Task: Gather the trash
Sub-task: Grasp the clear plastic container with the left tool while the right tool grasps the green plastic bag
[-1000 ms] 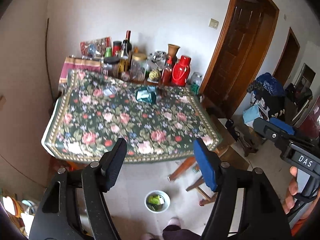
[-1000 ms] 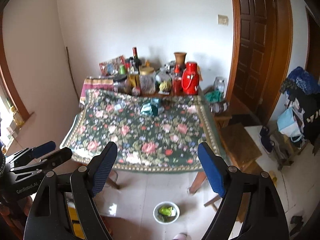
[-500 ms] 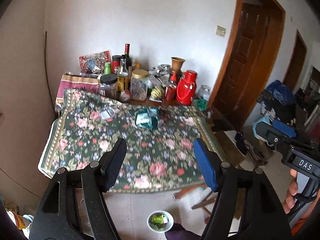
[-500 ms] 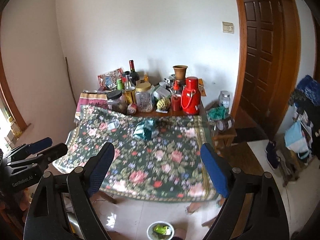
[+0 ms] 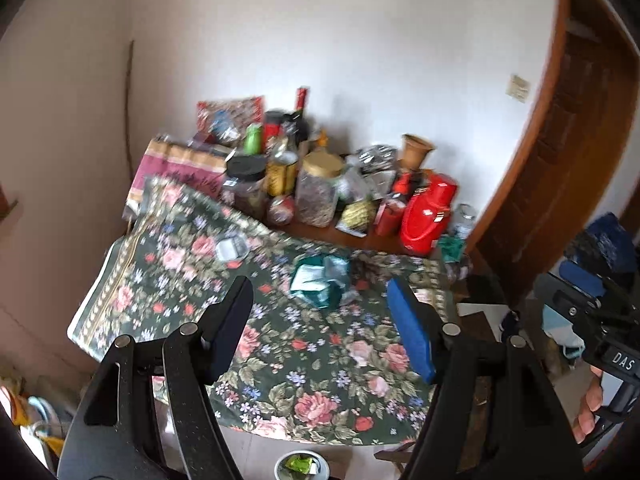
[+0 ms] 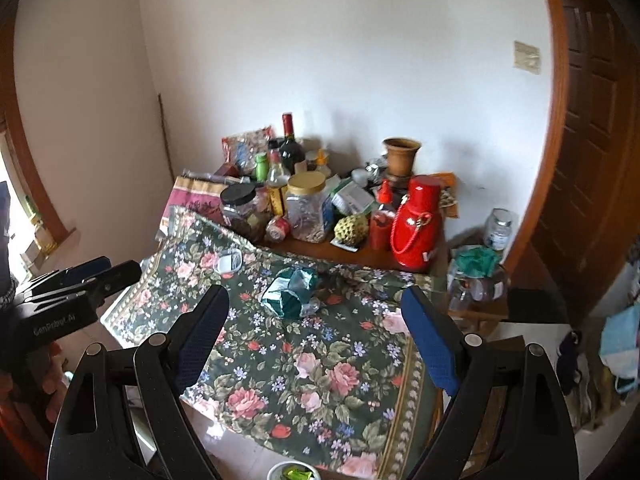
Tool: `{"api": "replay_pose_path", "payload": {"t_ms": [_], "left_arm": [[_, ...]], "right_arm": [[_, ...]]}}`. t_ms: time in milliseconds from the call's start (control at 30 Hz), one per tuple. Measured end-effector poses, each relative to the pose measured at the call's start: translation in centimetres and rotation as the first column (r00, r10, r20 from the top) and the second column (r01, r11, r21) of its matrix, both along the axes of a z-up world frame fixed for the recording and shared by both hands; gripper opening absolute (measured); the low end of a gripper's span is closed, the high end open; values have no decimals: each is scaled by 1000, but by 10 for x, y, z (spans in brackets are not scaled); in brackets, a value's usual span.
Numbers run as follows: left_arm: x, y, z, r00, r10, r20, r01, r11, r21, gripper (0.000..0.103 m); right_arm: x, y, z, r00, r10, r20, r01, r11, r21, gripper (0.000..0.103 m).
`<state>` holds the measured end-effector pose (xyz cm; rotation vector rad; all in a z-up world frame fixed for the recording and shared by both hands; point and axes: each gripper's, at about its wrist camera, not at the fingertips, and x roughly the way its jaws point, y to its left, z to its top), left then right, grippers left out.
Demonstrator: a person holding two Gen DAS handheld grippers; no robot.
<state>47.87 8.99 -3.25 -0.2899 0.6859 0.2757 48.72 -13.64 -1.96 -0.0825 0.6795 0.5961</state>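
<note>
A crumpled teal wrapper lies on the floral tablecloth near the table's middle; it also shows in the right wrist view. A small flat silvery packet lies further left, also in the right wrist view. A white bowl holding green trash sits on the floor below the table edge, also in the right wrist view. My left gripper is open and empty, short of the wrapper. My right gripper is open and empty, also in front of the table.
Jars, bottles, a red thermos and a clay pot crowd the back of the table against the wall. A wooden door stands at right. Clothes and bags pile at far right. A low stool holds jars.
Both grippers have risen and moved closer to the table, so the wrapper sits larger and nearer. The floor bowl has slid to the bottom edge. Jaws have stayed open.
</note>
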Motion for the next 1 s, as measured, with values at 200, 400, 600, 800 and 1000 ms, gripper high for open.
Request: {"api": "replay_pose_path", "payload": {"t_ms": [200, 400, 600, 800, 1000], "left_arm": [[25, 52, -26, 992, 104, -69, -107, 993, -40, 69], [67, 123, -63, 988, 91, -123, -104, 989, -108, 68], [115, 194, -116, 981, 37, -192, -77, 976, -205, 62], [161, 256, -189, 948, 17, -318, -108, 957, -271, 50], [196, 281, -242, 931, -16, -365, -114, 936, -333, 32]], "right_arm": [[37, 26, -26, 994, 30, -103, -32, 999, -22, 86], [71, 66, -63, 976, -45, -215, 34, 998, -52, 86], [119, 98, -117, 869, -153, -470, 195, 980, 42, 86], [150, 120, -171, 786, -257, -563, 298, 954, -20, 86], [170, 134, -223, 720, -327, -612, 328, 938, -115, 86]]}}
